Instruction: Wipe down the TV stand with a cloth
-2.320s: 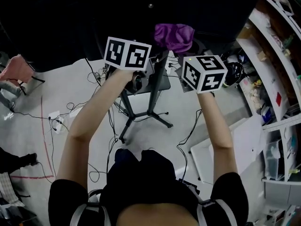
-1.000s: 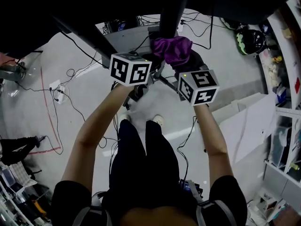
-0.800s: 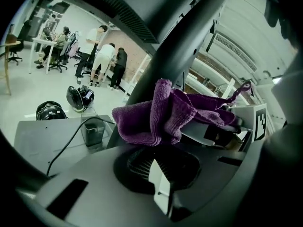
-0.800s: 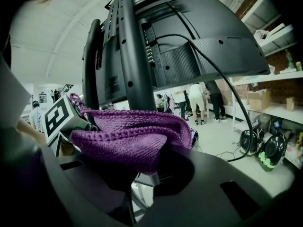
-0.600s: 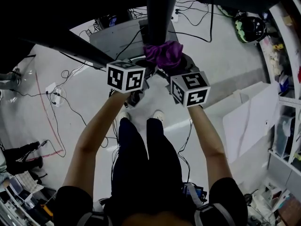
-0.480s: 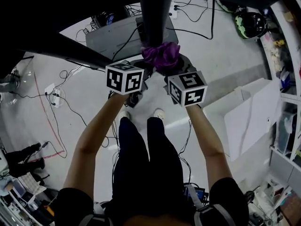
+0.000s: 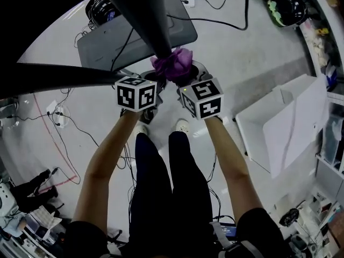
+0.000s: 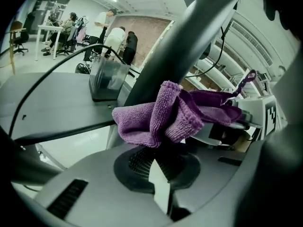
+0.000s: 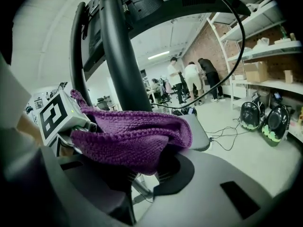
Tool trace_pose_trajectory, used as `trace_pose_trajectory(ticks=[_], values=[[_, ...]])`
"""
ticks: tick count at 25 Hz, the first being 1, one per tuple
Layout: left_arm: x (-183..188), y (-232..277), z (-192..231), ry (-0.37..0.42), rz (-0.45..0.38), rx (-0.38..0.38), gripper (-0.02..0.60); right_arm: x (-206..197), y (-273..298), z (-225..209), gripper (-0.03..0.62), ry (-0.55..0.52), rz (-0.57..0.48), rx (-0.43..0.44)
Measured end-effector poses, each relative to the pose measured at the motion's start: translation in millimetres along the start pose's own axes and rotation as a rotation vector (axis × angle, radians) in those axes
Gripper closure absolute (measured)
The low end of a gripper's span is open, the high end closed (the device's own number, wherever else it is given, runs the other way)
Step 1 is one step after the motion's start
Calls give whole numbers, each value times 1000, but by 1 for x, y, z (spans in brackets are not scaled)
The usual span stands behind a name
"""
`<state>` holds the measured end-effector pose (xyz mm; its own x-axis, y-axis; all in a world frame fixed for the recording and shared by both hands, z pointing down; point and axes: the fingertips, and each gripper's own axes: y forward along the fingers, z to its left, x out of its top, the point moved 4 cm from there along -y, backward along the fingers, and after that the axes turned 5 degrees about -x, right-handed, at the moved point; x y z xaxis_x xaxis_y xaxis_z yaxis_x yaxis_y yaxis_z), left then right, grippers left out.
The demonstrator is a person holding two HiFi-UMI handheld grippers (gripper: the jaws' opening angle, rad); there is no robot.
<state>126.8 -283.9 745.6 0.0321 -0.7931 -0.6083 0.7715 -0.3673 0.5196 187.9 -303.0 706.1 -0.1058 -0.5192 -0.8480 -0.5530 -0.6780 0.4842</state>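
**Step in hand:** wiping the upright column of the TV stand [image 7: 141, 15]. The purple cloth [image 7: 172, 63] lay against the column near its foot, just above the grey base plate [image 7: 134, 36].

**Claws:** the left claw [image 8: 161, 150] was closed on one bunched end of the cloth. The right claw [image 9: 144, 167] was closed on the other end. The cloth spanned between them, touching the column.

**Judgement:** the next move calls for both claws to travel together along the column, keeping the cloth taut so that it does not slip off.

**Views:** only the head view showed the base plate from above and the two claws flanking the column. Only the gripper views showed the pinch at each claw, and people [image 9: 191, 79] standing well behind.
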Motion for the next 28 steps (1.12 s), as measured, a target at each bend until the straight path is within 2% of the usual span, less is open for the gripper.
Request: trace_pose_trajectory(ticks=[9,16,19,22,28], values=[[-44,47,42,-38,58,36,575,-63,36,-25,530,14,46,-15],[-87,93,87,-38,138,40,575,-130,76,-47,530,45,114,-28],[-105,108,107,-68,137,49,575,-158,92,-56,530,83,140,-22],[-120,125,122,-97,126,63,575,-181,106,-65,530,56,166,-24],[-150,154,154,-101,132,87,575,-224,135,-78,530,58,187,-25]])
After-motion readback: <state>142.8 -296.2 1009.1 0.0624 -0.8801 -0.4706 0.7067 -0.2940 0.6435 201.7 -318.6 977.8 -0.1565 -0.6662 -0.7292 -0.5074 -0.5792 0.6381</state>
